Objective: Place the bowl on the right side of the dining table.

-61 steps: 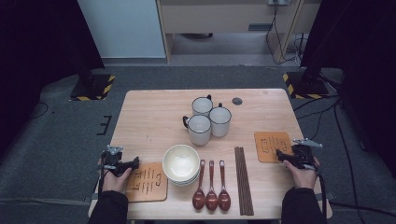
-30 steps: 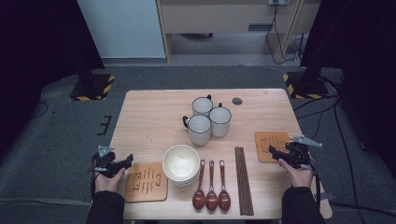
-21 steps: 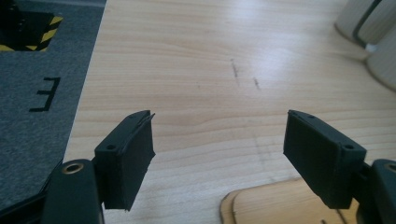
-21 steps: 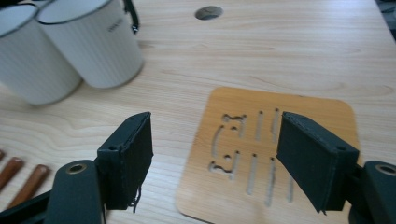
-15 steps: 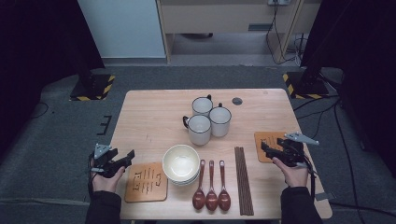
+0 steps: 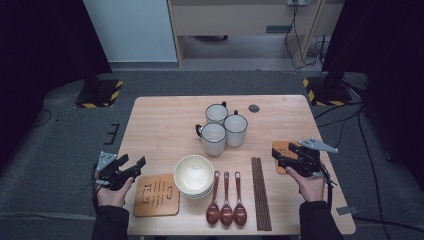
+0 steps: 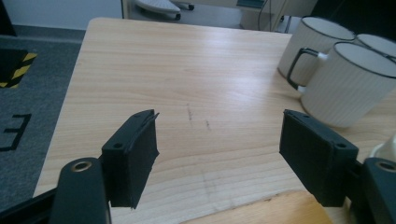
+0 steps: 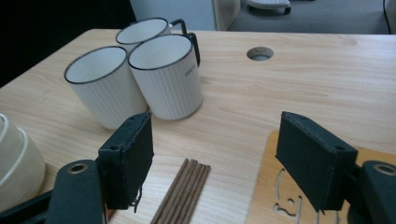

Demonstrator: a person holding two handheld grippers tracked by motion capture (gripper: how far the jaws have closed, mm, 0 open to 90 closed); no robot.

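Three ribbed mugs (image 8: pixel 140 74), small unreadable print, two carved coasters (image 6: pixel 156 195), markings illegible

Right coaster (image 6: pixel 281 152) partly behind right gripper (image 6: pixel 280 156)

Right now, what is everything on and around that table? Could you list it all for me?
table: one, light wood, centre of the high view
mugs: three, white with dark rims, clustered at the middle
bowls: a cream stack, near the front edge; number unclear
spoons: three, reddish brown, side by side, right of the bowls
chopsticks: a dark brown bundle, right of the spoons
coasters: two, light wood with cut-out patterns, one front left, one under the right gripper
round hole: one, grey, far side of the table
left gripper: one, black, jaws open and empty, above the table's left edge
right gripper: one, black, jaws open and empty, over the right coaster
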